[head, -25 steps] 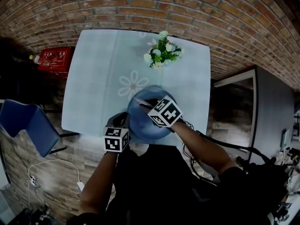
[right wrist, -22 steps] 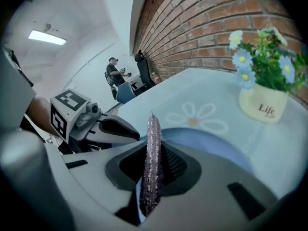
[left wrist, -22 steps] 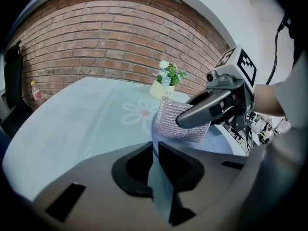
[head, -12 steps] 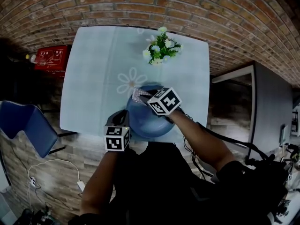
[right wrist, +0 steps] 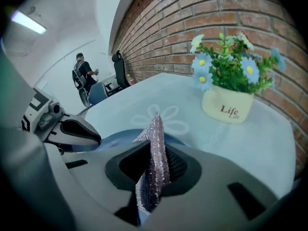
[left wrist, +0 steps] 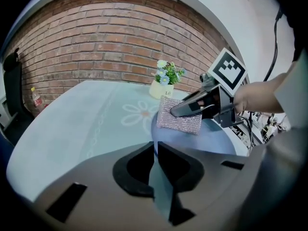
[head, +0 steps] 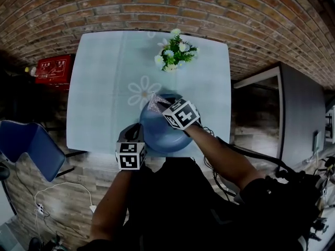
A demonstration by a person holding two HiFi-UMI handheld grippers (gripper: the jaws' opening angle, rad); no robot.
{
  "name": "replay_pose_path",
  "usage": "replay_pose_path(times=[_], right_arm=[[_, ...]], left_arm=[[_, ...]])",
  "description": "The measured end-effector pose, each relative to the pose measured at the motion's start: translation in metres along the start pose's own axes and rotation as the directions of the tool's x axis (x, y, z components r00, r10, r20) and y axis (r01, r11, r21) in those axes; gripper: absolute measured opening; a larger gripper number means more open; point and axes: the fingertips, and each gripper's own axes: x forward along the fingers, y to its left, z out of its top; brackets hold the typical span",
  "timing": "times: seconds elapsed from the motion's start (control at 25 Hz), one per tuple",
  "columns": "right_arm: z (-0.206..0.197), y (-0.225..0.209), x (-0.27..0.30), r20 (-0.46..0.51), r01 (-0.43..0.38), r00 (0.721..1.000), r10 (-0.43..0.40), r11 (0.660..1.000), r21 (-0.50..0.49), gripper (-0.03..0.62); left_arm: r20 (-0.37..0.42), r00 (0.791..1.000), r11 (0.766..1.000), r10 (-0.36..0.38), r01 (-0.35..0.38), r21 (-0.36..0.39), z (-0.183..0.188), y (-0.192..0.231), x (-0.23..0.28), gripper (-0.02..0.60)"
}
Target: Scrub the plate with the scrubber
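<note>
- Plate [head: 159,135]: blue, flat on the table [head: 102,88], close to the near edge, in front of the person.
- Left gripper [head: 139,132]: at the plate's near-left rim. Jaws are pinched together on the rim, with a thin blue edge running between them in the left gripper view [left wrist: 155,154].
- Right gripper [head: 163,107]: over the far side of the plate, jaws clamped on the scrubber [head: 153,104].
- Scrubber: a sparkly silver-pink pad. In the right gripper view it stands on edge between the jaws and sticks out past the tips [right wrist: 156,148].
- From the left gripper view the scrubber [left wrist: 180,121] hangs flat-faced below the right gripper [left wrist: 177,111], at the plate's [left wrist: 216,141] far rim. It looks to be in contact there, but I can't confirm that.
- The right gripper view also shows the left gripper [right wrist: 79,133] at the plate's [right wrist: 113,138] edge, well apart from the scrubber.
- Tablecloth: pale blue with a white daisy print [head: 142,92] just beyond the plate.
- Flower pot [head: 174,54]: cream, with "Life" printed on it and blue and white flowers. It stands upright at the far side of the table, clear of the plate.
- Surroundings: brick wall [head: 157,4] behind the table. Left of the table are a red crate [head: 52,67] and a blue chair [head: 29,143].
- A person [right wrist: 83,76] stands far off in the room.
</note>
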Motion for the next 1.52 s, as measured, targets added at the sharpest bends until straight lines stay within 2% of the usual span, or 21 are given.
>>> replay_pose_path(times=[0.4, 0.6, 0.88, 1.12, 1.52], right_arm=[[-0.007, -0.022, -0.006, 0.013, 0.146, 0.989, -0.147, 0.987, 0.062, 0.071], [-0.015, -0.037, -0.015, 0.008, 0.234, 0.972, -0.236, 0.968, 0.094, 0.071], [-0.027, -0.051, -0.025, -0.003, 0.309, 0.950, -0.313, 0.935, 0.173, 0.071], [-0.042, -0.063, -0.040, -0.027, 0.397, 0.916, -0.401, 0.889, 0.227, 0.071], [-0.070, -0.069, -0.065, -0.087, 0.536, 0.839, -0.537, 0.788, 0.302, 0.071]], left_arm=[[-0.010, 0.998, 0.998, -0.055, 0.055, 0.022, -0.001, -0.004, 0.001, 0.038], [-0.019, 0.999, 0.998, -0.048, 0.049, 0.050, -0.001, -0.002, 0.001, 0.038], [-0.034, 0.997, 0.996, -0.073, 0.075, 0.052, -0.003, -0.003, 0.000, 0.038], [-0.063, 0.994, 0.992, -0.092, 0.097, 0.078, -0.004, -0.004, 0.001, 0.040], [-0.057, 0.990, 0.978, -0.130, 0.137, 0.154, -0.004, -0.007, 0.003, 0.040]])
